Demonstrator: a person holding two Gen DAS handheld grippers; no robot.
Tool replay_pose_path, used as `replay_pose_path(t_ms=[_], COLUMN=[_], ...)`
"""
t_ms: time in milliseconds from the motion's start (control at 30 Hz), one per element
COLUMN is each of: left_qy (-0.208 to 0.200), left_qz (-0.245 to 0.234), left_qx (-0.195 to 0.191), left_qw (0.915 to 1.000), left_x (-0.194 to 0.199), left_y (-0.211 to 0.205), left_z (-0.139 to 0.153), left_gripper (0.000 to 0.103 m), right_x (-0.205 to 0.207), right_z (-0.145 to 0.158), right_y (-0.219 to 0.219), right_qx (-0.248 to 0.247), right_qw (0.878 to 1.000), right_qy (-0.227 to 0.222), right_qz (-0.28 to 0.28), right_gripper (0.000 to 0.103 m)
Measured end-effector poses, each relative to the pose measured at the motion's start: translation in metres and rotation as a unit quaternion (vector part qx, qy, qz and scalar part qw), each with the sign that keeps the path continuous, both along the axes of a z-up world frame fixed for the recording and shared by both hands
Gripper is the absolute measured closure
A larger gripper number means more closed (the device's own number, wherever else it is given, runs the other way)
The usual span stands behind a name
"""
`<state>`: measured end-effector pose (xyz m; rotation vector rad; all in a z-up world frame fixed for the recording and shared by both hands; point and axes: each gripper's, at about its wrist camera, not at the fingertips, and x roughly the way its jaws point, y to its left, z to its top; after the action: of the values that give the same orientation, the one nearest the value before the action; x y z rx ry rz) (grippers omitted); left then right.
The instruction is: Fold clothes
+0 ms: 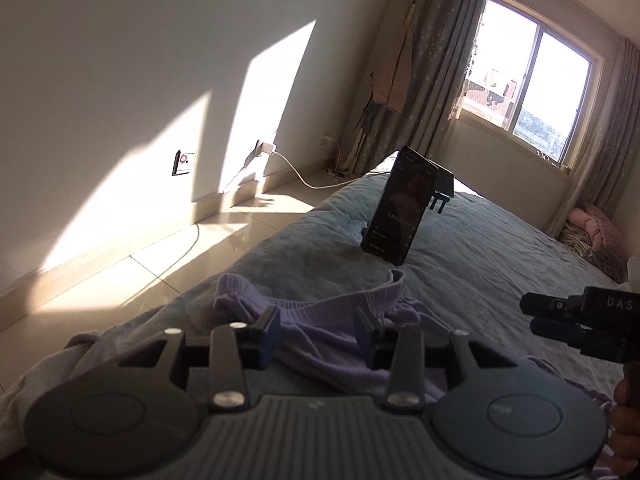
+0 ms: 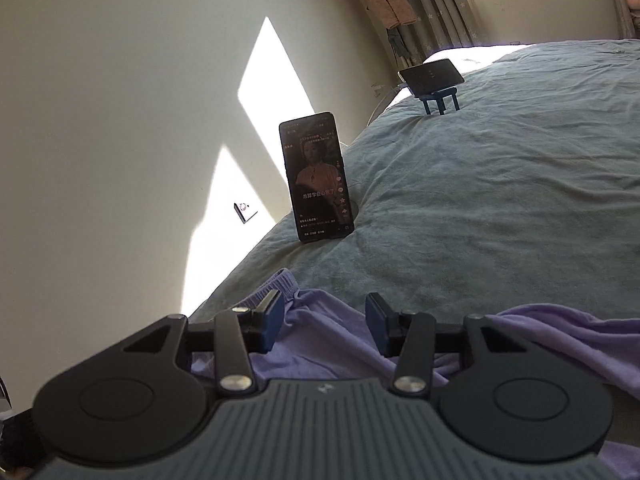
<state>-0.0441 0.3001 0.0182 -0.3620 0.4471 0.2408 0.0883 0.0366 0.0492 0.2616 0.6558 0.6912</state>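
- Left gripper (image 1: pixel 320 334): black linkage arms, silver screws, blue finger pads (image 1: pixel 267 338), ribbed grey body.
- Right gripper (image 2: pixel 325 322): same build; white "DAS" lettering on its side.

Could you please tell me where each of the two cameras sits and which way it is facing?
Left wrist: sits on the left gripper, looks along the bed toward the window; the right gripper and fingers of a hand show at right.
Right wrist: sits on the right gripper, faces the wall and bed.
Both share the purple garment and upright phone.
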Motion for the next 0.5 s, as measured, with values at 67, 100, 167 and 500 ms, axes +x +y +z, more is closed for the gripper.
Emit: replay_pose_path(t_ms=[67, 100, 167, 500], left_qy=[0.003, 0.004, 0.009, 0.020], left_qz=[-0.020, -0.029, -0.046, -0.069], left_qx=[0.006, 0.010, 0.016, 0.036], left_qw=[0.9998, 0.9995, 0.9988, 0.9968], left_x=[0.003, 0.004, 0.008, 0.018], left_y=[-0.010, -0.015, -0.027, -0.050], left_z=[0.000, 0.000, -0.002, -0.003], left_gripper=[0.061, 0.061, 0.061, 0.057], right_x=[-0.006, -0.007, -0.011, -0.029], right_z=[0.001, 0.002, 0.002, -0.008], right_y=[-0.016, -0.022, -0.038, -0.094], right_qx=[-0.011, -0.013, -0.012, -0.031], right_qw=[1.000, 1.000, 1.000, 0.998], right_qy=[-0.005, -0.006, -0.007, 0.000], right_qz=[-0.012, -0.016, -0.026, -0.054], right_gripper=[0.053, 0.053, 0.053, 0.053])
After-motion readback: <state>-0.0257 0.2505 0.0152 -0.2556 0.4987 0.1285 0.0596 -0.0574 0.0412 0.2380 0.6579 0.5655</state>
